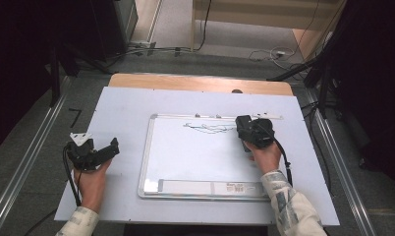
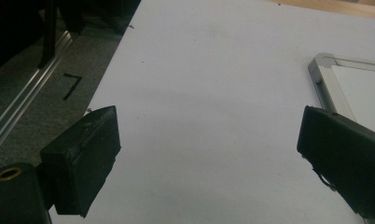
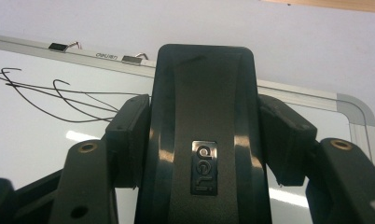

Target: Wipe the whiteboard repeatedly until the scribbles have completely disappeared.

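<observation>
Right gripper [image 1: 245, 129] jaws pinch eraser [image 3: 203, 135] at far right of whiteboard [image 1: 185, 162]; sweep flat, leftward over scribbles [image 1: 210, 129]. Left gripper [image 1: 104, 150] jaws spread, idle over counter [image 1: 122, 105].

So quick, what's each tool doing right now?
Left tool: open, holding nothing, over the white table.
Right tool: closed on a black eraser at the whiteboard.
</observation>
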### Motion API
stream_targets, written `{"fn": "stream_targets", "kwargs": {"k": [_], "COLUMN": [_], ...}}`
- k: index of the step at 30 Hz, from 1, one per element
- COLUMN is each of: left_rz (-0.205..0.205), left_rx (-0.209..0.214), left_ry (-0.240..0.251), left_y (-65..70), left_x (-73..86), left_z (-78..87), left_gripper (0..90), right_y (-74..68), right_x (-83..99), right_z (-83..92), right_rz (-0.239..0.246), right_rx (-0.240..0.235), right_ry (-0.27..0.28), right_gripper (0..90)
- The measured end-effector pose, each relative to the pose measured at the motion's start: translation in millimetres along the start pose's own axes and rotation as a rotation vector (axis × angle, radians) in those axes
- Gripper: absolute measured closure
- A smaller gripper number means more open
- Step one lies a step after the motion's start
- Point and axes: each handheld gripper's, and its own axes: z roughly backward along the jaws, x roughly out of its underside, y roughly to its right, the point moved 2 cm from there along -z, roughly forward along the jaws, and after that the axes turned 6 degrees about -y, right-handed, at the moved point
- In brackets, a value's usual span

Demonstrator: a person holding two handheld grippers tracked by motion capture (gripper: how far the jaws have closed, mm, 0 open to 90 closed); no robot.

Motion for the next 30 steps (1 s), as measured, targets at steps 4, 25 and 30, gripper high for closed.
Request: {"fn": "stream_targets", "kwargs": {"k": [4, 25, 30], "left_rz": [0.001, 0.003, 0.002], "left_rx": [0.0, 0.0, -0.001], "left_ry": [0.0, -0.002, -0.003], "left_y": [-0.2, -0.1, -1.1], "left_x": [0.1, 0.4, 0.3], "left_z": [-0.2, -1.2, -0.9], "left_gripper": [6.4, 6.4, 6.4], "right_y": [-2.0, 0.4, 0.9], "right_x": [-1.1, -2.1, -0.5], "right_z": [-2.2, -24.3, -29.3], "right_rz": [0.002, 0.008, 0.011], "right_rx": [0.002, 0.036, 0.047], "right_ry": [-0.003, -0.049, -0.071], "right_gripper": [37.2, 37.1, 37.1]}}
